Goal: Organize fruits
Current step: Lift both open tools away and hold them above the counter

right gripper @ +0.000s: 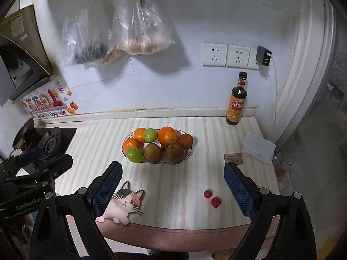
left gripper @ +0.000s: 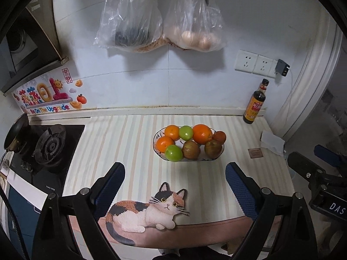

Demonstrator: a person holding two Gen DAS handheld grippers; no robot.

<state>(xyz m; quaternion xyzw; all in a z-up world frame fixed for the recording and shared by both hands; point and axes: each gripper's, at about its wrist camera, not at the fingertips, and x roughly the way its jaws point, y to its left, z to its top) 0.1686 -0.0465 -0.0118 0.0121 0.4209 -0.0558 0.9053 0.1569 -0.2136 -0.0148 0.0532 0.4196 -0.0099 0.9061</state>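
A shallow plate (left gripper: 156, 149) (right gripper: 125, 151) on the striped counter holds several fruits: oranges (left gripper: 202, 134) (right gripper: 167, 136), two green fruits (left gripper: 173, 153) (right gripper: 135, 154) and brownish apples (left gripper: 190, 150) (right gripper: 152, 151). Two small red cherry tomatoes (right gripper: 208, 193) (right gripper: 216, 201) lie loose on the counter, right of the plate, seen only in the right wrist view. My left gripper (left gripper: 175, 186) is open and empty, held in front of the plate. My right gripper (right gripper: 173, 184) is open and empty, in front of the plate, with the tomatoes between its fingers.
A dark sauce bottle (left gripper: 255, 105) (right gripper: 236, 101) stands at the back right by the wall. A gas stove (left gripper: 48, 146) with a small pan sits at left. A folded tissue (right gripper: 258, 146) and a small card (right gripper: 233, 158) lie at right. Plastic bags (left gripper: 160, 19) hang on the wall.
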